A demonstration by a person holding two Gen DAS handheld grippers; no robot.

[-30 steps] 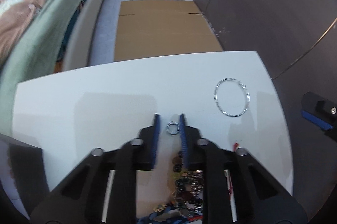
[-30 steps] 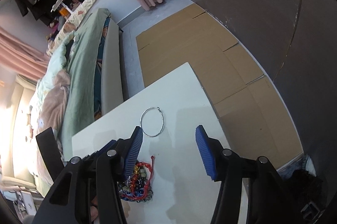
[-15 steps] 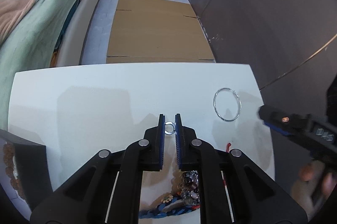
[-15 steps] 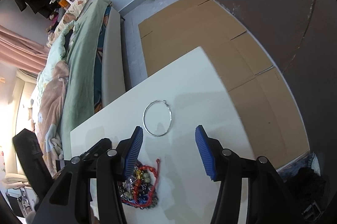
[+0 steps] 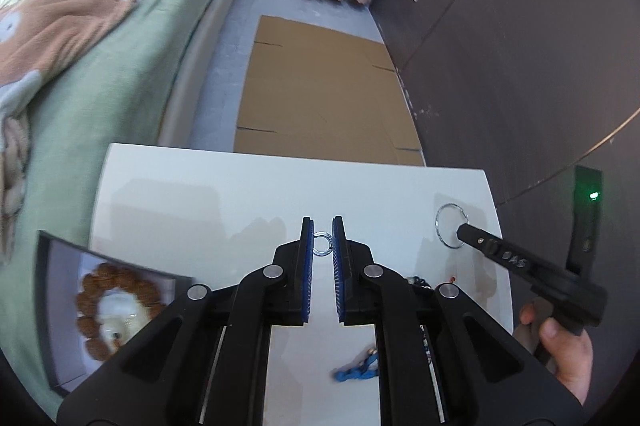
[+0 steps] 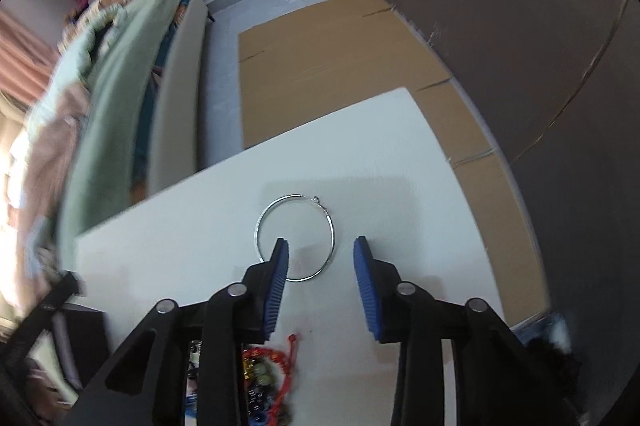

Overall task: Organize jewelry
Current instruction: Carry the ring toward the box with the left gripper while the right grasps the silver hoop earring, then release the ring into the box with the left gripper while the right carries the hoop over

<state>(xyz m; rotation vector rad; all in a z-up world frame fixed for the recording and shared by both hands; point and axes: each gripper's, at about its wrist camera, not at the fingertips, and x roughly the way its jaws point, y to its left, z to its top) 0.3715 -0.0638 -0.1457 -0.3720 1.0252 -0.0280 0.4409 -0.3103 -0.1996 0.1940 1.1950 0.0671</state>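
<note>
My left gripper (image 5: 321,232) is shut on a small silver ring (image 5: 322,244) and holds it above the white table (image 5: 200,194). My right gripper (image 6: 320,258) is open, low over the table, with its left finger inside a large silver hoop (image 6: 295,238) that lies flat. The hoop (image 5: 451,226) and the right gripper's finger (image 5: 480,240) also show in the left wrist view. A black tray (image 5: 60,306) at the left holds a brown bead bracelet (image 5: 96,306).
A pile of red and mixed bead jewelry (image 6: 264,370) lies near the right gripper's base. A blue cord piece (image 5: 356,372) lies on the table near me. A bed (image 5: 100,26) stands left, cardboard (image 5: 320,94) on the floor beyond the table.
My left gripper closed on the small ring and lifted it, turning left so the tray came into view. My right gripper moved forward and down onto the large hoop.
</note>
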